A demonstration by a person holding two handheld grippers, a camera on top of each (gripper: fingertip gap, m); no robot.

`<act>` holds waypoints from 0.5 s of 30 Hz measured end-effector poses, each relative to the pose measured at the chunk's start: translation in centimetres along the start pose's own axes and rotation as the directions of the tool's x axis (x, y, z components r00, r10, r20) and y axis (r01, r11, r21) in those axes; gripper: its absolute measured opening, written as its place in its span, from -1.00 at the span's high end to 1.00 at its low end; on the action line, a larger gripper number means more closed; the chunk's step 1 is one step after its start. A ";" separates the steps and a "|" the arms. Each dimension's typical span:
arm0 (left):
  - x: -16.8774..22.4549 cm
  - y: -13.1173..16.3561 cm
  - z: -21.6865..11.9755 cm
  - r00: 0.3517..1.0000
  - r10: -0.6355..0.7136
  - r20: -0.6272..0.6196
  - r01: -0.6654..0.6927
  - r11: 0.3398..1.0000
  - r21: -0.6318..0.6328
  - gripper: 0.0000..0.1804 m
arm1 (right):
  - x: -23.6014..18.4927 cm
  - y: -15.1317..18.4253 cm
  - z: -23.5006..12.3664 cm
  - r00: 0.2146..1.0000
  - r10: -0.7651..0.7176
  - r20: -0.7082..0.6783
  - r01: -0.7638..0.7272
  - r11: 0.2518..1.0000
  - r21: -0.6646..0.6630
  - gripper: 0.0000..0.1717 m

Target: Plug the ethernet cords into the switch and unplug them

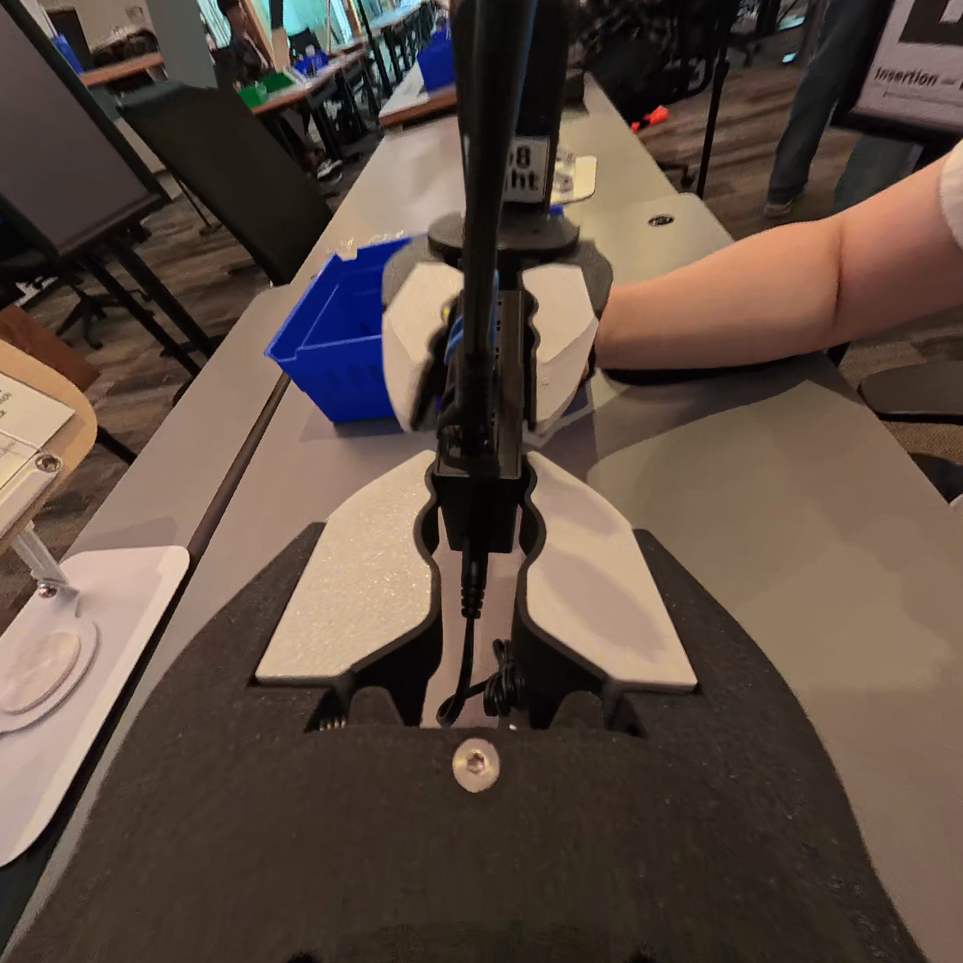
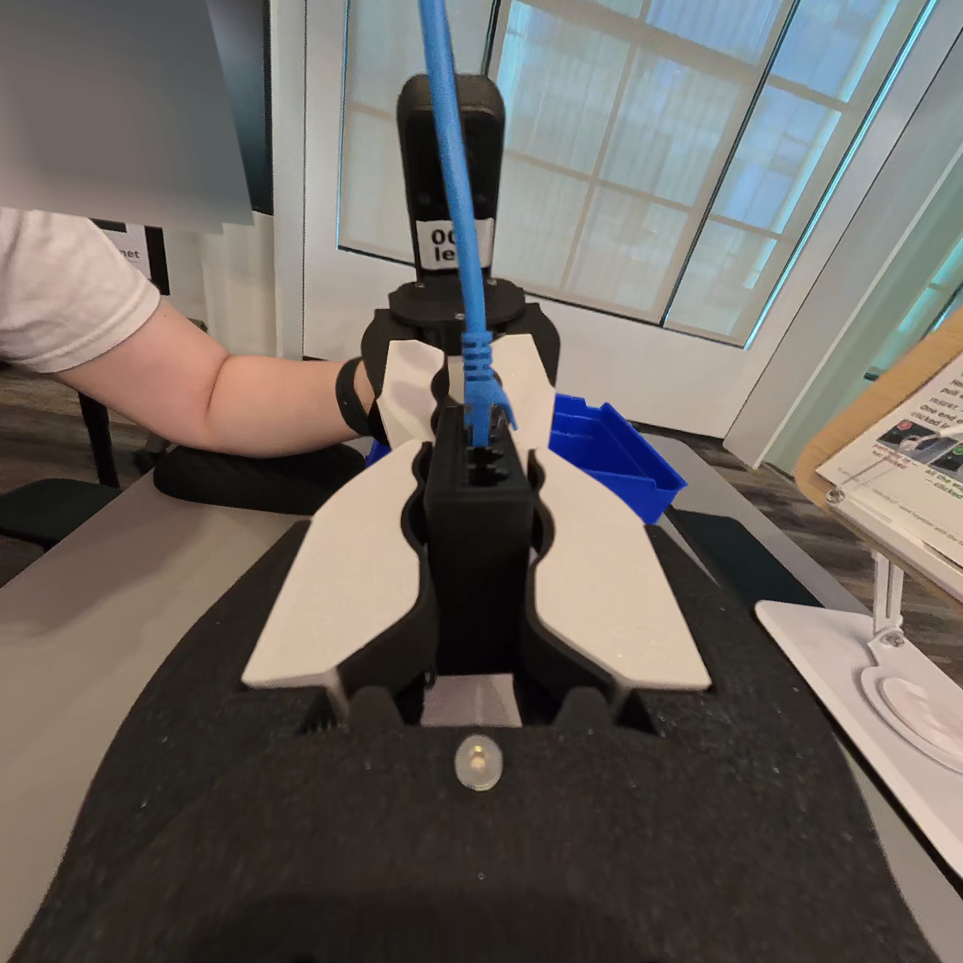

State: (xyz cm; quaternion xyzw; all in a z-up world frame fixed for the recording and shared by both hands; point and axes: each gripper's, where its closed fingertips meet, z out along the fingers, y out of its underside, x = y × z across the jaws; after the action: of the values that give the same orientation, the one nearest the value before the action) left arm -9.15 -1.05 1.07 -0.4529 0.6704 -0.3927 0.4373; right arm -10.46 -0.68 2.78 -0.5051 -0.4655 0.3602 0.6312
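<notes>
A black switch (image 2: 477, 547) is held above the grey table (image 1: 729, 521) with its ports facing up. My right gripper (image 2: 477, 453) is shut on its body, which sits deep between the white fingers. A blue ethernet cord (image 2: 458, 208) is plugged into a port by its plug (image 2: 477, 380); two nearer ports are empty. My left gripper (image 1: 479, 464) faces the right one and is shut on the switch's (image 1: 479, 500) other end. A thin black power cable (image 1: 471, 589) hangs from that end. A dark cord (image 1: 482, 208) rises from the switch's top in the left wrist view.
A blue bin (image 1: 338, 354) stands on the table beside the grippers and also shows in the right wrist view (image 2: 615, 458). A tilted board with sheets on a white stand (image 2: 886, 469) sits at the table's side. The person's forearm (image 1: 755, 297) reaches in. Chairs and tables stand behind.
</notes>
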 end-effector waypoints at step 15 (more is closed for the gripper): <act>0.0 2.0 0.9 0.998 0.055 0.044 -0.046 0.981 -0.189 0.71 | 0.7 4.2 -2.3 0.972 -0.236 -0.010 0.179 0.765 -0.619 0.53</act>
State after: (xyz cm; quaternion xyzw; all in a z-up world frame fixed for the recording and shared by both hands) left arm -8.87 -0.61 -1.07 -0.4844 0.7048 -0.3054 0.4187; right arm -8.03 0.24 -1.27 -0.6430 -0.5819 0.0949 0.4888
